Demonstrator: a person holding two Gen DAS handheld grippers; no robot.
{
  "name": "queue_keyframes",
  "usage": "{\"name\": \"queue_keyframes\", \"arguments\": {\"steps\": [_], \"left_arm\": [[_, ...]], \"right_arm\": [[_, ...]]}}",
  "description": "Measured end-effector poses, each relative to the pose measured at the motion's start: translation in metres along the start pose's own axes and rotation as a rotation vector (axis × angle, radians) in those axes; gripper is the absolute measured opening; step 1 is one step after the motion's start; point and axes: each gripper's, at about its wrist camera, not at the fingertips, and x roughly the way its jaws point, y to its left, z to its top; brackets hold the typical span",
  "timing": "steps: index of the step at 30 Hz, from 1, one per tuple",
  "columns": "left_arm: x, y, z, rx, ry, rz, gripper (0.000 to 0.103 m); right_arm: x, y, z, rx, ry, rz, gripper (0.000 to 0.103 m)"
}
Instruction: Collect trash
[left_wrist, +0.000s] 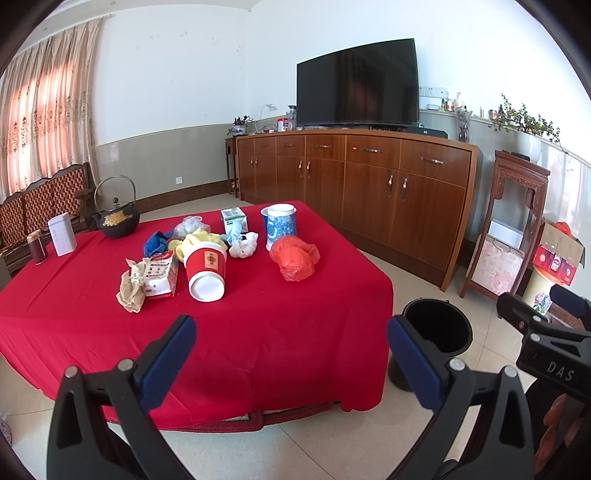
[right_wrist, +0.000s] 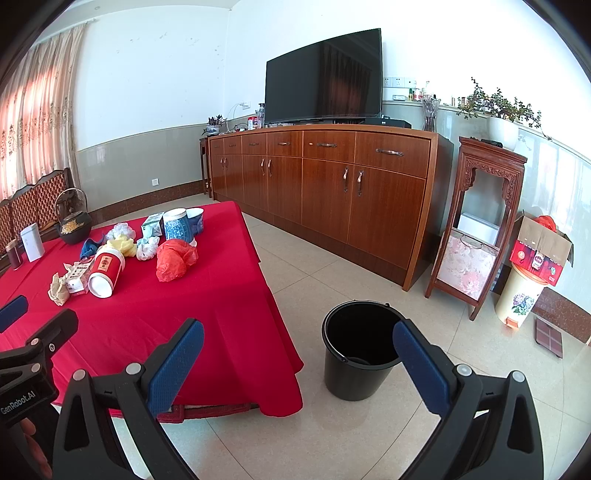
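Observation:
A red-clothed table (left_wrist: 258, 332) holds trash: a tipped red paper cup (left_wrist: 205, 269), a crumpled orange plastic bag (left_wrist: 294, 257), a white wad (left_wrist: 243, 244), a wipes packet (left_wrist: 159, 272), crumpled beige paper (left_wrist: 130, 290), and yellow and blue cloths (left_wrist: 195, 242). A black bucket (right_wrist: 360, 349) stands on the floor right of the table. My left gripper (left_wrist: 291, 341) is open and empty above the table's near edge. My right gripper (right_wrist: 298, 345) is open and empty, between the table corner and the bucket. The cup (right_wrist: 105, 271) and bag (right_wrist: 173, 258) also show in the right wrist view.
A blue-patterned jar (left_wrist: 281, 225), green box (left_wrist: 233, 218), black kettle (left_wrist: 117, 218), white tin (left_wrist: 62, 234) and dark canister (left_wrist: 37, 246) stand at the table's back. A wooden sideboard (right_wrist: 325, 184) with a TV, a carved stand (right_wrist: 476, 229) and a floral bin (right_wrist: 519, 299) line the wall.

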Motion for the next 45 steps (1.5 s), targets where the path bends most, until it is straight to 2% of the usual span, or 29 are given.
{"name": "queue_keyframes", "arguments": {"steps": [40, 45], "left_arm": [[0.0006, 0.0007, 0.0002, -0.002, 0.008, 0.001, 0.103], [0.0024, 0.0097, 0.0010, -0.037, 0.018, 0.006, 0.103]], "right_arm": [[0.0021, 0.0017, 0.0003, -0.003, 0.004, 0.008, 0.103], [0.0033, 0.0012, -0.0013, 0.011, 0.018, 0.087, 0.103]]}}
